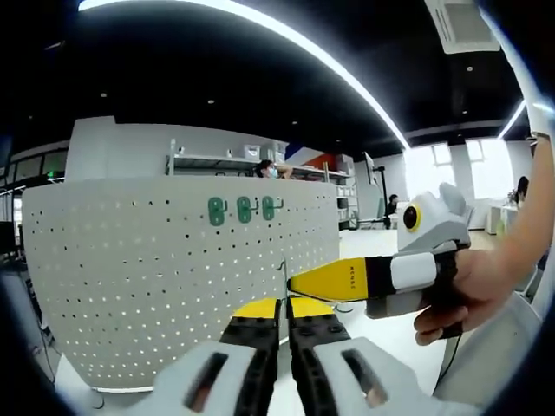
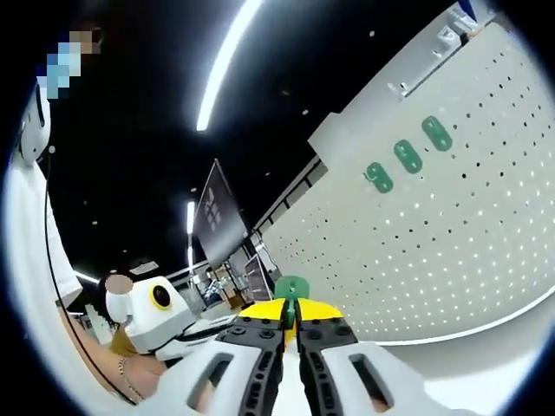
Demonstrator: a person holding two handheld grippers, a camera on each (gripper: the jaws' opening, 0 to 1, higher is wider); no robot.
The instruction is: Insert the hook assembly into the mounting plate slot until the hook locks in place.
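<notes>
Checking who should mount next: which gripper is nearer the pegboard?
Right, probably. The right gripper reaches its tip across to the pegboard face; the left gripper sits back below it, shut.

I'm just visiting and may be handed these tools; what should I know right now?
Left gripper: fingers shut, apparently empty.
Right gripper: fingers shut on a green hook, held short of the pegboard.
Three green hooks already hang near the top of the board.
Left to do: bring the held hook to the board and press it in until it locks.
</notes>
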